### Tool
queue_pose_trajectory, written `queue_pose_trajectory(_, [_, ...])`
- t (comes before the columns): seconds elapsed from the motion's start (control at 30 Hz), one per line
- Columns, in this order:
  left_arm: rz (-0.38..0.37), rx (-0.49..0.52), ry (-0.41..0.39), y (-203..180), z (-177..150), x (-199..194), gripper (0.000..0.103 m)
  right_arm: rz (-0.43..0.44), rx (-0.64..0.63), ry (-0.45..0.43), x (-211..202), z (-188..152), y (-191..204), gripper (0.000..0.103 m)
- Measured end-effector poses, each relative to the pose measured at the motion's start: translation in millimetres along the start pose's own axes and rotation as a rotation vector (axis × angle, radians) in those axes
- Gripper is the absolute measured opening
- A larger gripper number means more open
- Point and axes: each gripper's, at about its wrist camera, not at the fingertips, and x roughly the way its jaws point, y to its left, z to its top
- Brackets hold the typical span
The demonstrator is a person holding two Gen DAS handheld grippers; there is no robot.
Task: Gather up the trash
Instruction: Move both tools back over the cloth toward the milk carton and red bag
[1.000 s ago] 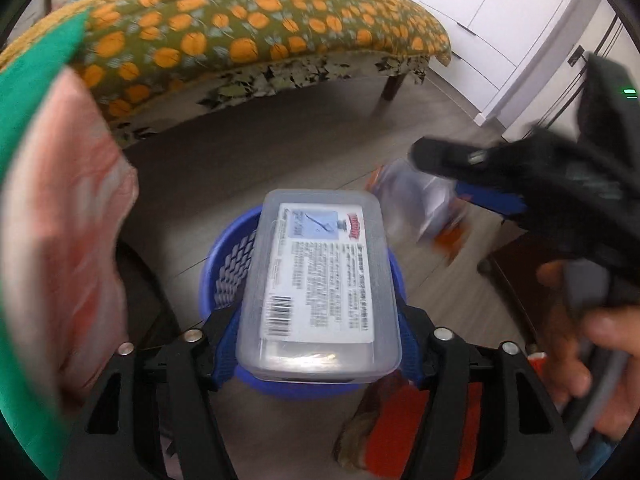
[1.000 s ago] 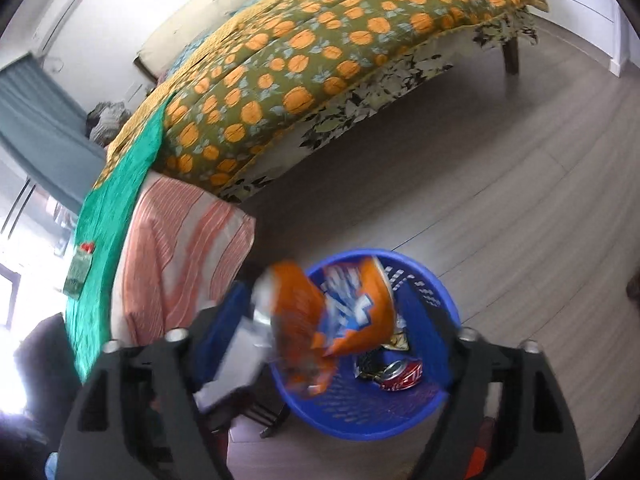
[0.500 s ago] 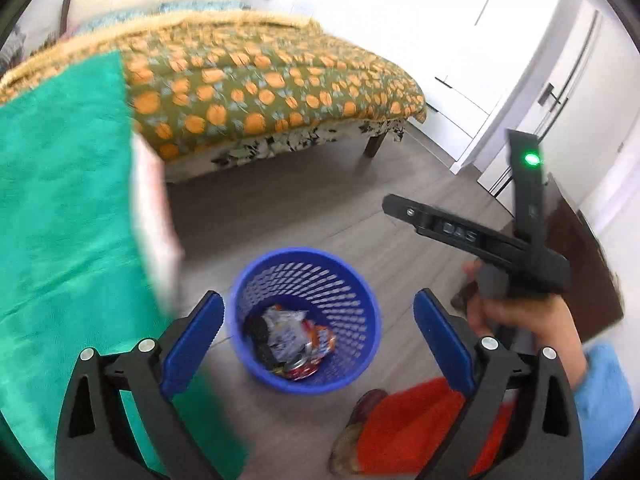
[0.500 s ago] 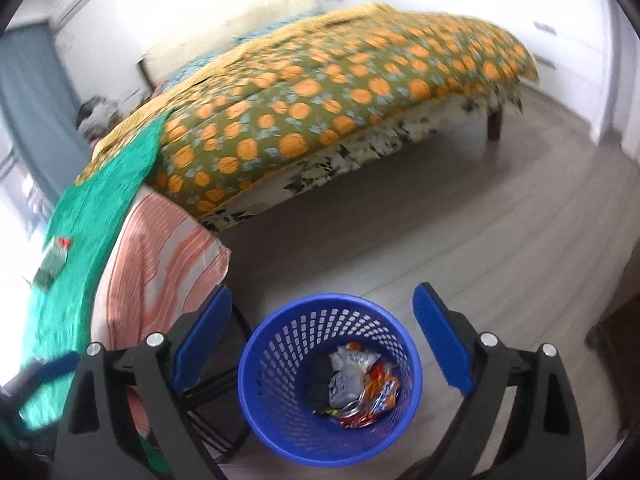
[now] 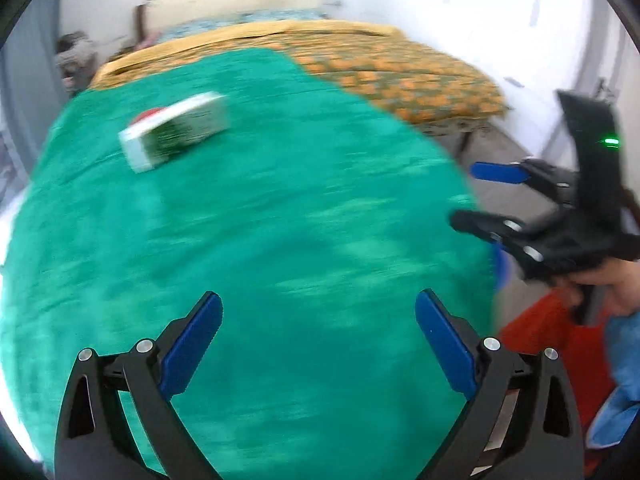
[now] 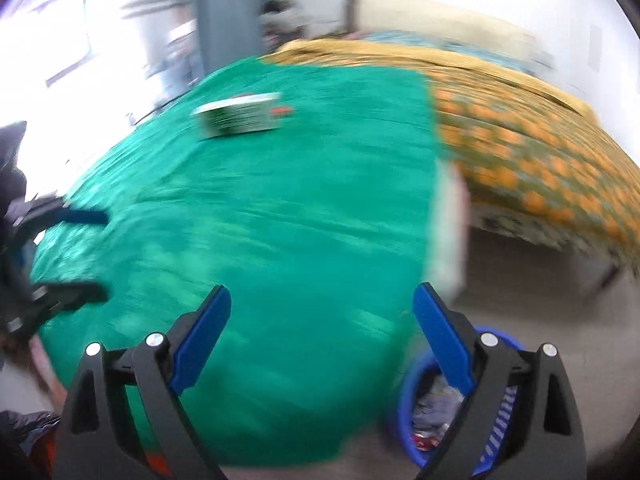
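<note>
Both views are smeared by motion blur. The left gripper (image 5: pixel 318 316) hangs over a green cloth (image 5: pixel 280 220) that fills most of its view; its jaws stand wide with nothing between them. The right gripper (image 6: pixel 322 312) is over the same cloth, jaws likewise wide and empty. Both sets of jaws have just been opening, with nothing held between them in the present views. On the far part of the green cloth lies a small white box (image 5: pixel 176 136) with green and red print, flat on the fabric and well apart from both grippers; its lettering is too blurred to read. A blue basket (image 6: pixel 404 400) stands on the floor just past the near edge of the cloth, at the lower right of the right wrist view, partly hidden behind the right gripper's finger, with crumpled wrappers (image 6: pixel 434 408) inside it. Beyond the far side of the cloth stretches a bed cover with an orange pattern (image 5: pixel 400 72). In the left wrist view the right gripper appears off the cloth's right edge, held by a hand (image 5: pixel 604 284), above something red (image 5: pixel 552 340) near the floor.
</note>
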Motion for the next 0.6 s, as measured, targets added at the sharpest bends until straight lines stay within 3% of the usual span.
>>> queue_pose_trajectory(0.2, [0.057,-0.035,-0.042,73,16,-5,0.096,0.085,-0.151,0.087,66,38,67,0.090])
queue_pose_trajectory(0.47, [0.066,0.108,-0.057,111,81,33,0.096,0.112,-0.132,0.123,88,45,75,0.092])
queue_pose_trajectory(0.6, [0.134,0.160,-0.028,125,119,67,0.096,0.104,-0.131,0.120,89,45,79,0.092])
